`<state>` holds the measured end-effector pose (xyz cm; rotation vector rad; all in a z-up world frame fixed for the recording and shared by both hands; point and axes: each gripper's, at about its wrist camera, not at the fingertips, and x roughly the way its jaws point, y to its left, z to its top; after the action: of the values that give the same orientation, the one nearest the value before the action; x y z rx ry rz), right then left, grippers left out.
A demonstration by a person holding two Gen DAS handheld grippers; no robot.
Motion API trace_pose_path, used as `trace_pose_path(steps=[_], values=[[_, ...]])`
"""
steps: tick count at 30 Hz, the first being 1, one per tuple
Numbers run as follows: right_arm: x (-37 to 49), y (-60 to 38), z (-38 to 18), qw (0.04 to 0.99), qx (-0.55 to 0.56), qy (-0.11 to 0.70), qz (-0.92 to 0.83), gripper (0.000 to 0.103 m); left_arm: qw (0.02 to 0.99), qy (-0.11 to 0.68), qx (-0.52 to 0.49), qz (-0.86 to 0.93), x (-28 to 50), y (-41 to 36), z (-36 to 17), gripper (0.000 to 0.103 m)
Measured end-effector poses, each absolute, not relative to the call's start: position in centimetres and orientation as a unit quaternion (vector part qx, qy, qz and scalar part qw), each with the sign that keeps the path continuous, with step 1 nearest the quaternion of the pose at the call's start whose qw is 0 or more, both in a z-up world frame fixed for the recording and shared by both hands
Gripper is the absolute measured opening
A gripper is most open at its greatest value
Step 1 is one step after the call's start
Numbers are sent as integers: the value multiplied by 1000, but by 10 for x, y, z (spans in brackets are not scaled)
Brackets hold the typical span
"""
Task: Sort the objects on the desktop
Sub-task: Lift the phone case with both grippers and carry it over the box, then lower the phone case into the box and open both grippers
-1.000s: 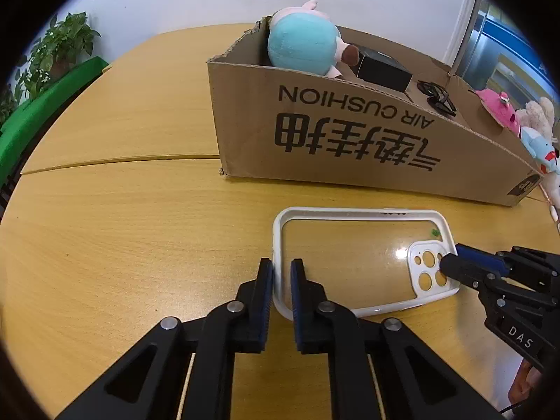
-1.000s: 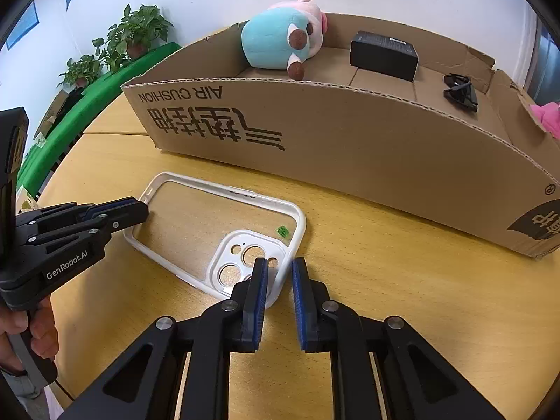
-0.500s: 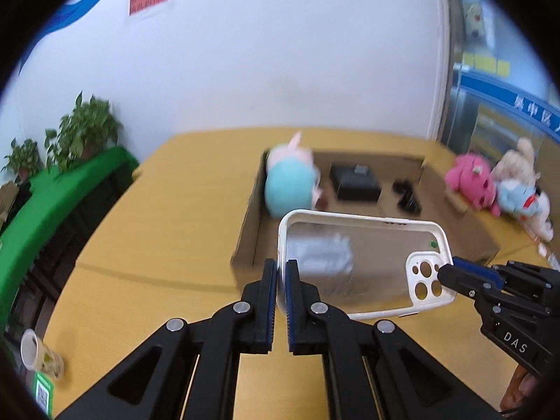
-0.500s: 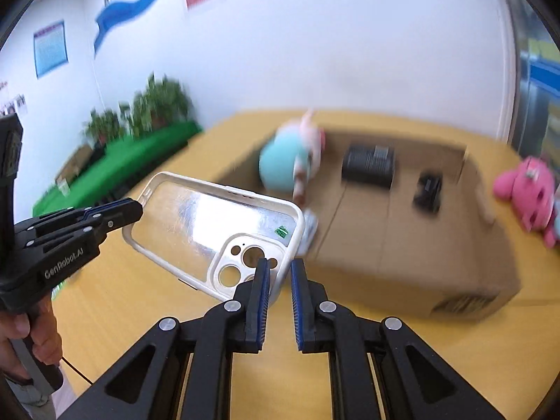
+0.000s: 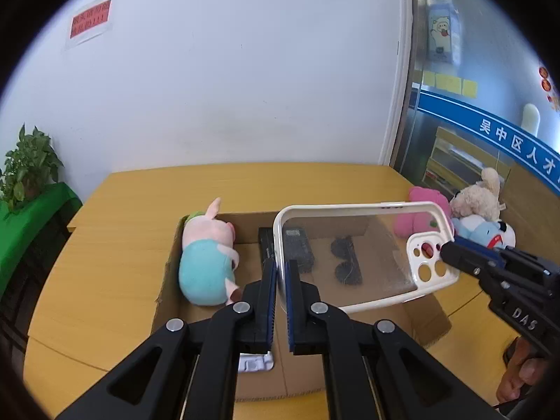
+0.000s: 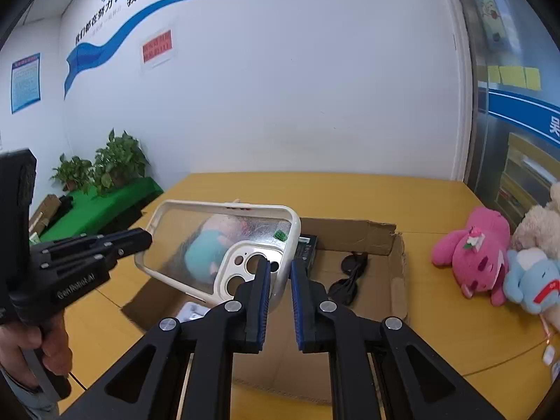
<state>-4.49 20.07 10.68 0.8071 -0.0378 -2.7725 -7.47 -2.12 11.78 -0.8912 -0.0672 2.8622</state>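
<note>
A clear phone case with a white rim (image 5: 353, 255) hangs in the air above the open cardboard box (image 5: 168, 280). My left gripper (image 5: 280, 273) is shut on its plain end. My right gripper (image 6: 280, 273) is shut on the camera-hole end of the phone case (image 6: 224, 245). The right gripper also shows in the left wrist view (image 5: 451, 252), and the left one in the right wrist view (image 6: 145, 239). In the box lie a pink and teal plush pig (image 5: 206, 255), a black box (image 5: 297, 248), black sunglasses (image 5: 344, 262) and a small white part (image 5: 255, 362).
Outside the box, to its right, lie a pink plush (image 6: 479, 252), a blue plush (image 6: 535, 280) and a beige plush (image 5: 479, 199) on the wooden table (image 5: 105, 273). Green plants (image 6: 105, 168) stand on a green stand to the left. A white wall is behind.
Both grippers have lifted the phone case off the table in front of the box and carried it up and over the open box. Both grips have held.
</note>
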Motion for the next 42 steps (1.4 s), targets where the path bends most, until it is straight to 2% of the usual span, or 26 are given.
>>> trace_pose_path(steps=[5, 11, 16, 22, 32, 35, 38, 40, 42], values=[[-98, 204, 84, 138, 322, -23, -936, 11, 57, -8, -324, 944, -123, -20, 107, 4], [-159, 194, 55, 151, 373, -15, -915, 11, 40, -1, -382, 923, -168, -34, 65, 4], [-206, 187, 10, 149, 451, 6, -880, 11, 36, -1, -447, 894, -195, -37, 17, 4], [-228, 187, -63, 144, 546, -13, -825, 11, 39, 24, -514, 856, -215, -30, -36, 4], [-244, 188, -114, 118, 613, -12, -781, 11, 37, 79, -576, 813, -230, -13, -76, 5], [-241, 189, -115, 110, 608, -11, -786, 17, 44, 76, -579, 810, -228, -11, -79, 6], [-232, 190, -98, 121, 582, -14, -804, 33, 44, 66, -568, 819, -220, -13, -70, 7], [-221, 189, -77, 124, 551, -7, -825, 59, 46, 49, -552, 831, -207, -17, -55, 7], [-200, 187, -49, 128, 507, 8, -852, 69, 50, 47, -519, 852, -189, -18, -34, 8]])
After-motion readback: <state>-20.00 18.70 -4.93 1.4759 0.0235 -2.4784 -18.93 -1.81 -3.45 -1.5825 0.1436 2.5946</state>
